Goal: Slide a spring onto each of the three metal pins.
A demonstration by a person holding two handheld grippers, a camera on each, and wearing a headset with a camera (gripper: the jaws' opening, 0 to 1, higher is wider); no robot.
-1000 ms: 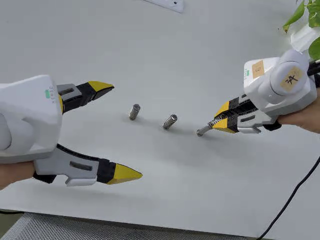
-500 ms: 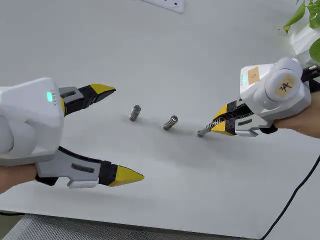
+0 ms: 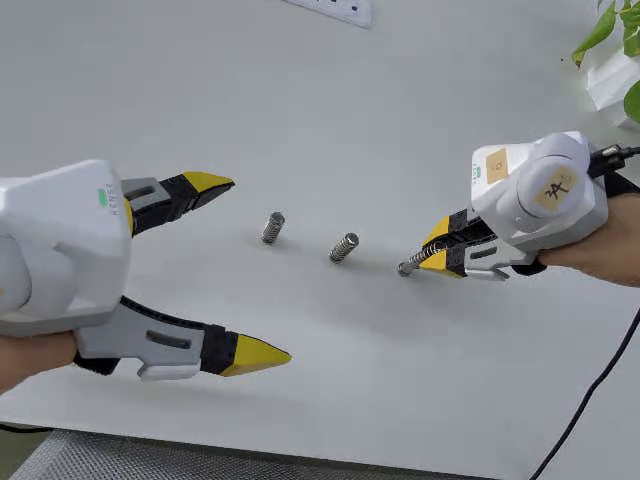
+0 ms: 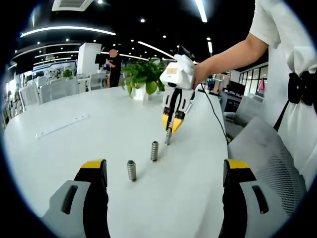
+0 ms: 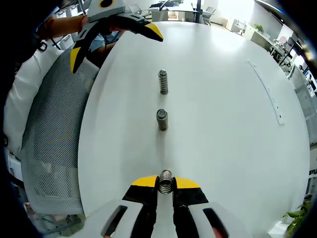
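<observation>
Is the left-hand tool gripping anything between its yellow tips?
No: the left tool is wide open over the white table, with nothing held between its jaws.

The spring (image 3: 416,259) is half hidden inside the right gripper (image 3: 434,254), and the plant (image 3: 600,30) is cut off.

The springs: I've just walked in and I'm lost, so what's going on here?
A person works at a white table with a gripper in each hand. The right gripper is shut on a spring, with the spring's free end angled down at the tabletop. Two more springs stand upright on the table in a row between the grippers. Whether pins sit inside them is hard to tell. The left gripper is open and holds nothing.
</observation>
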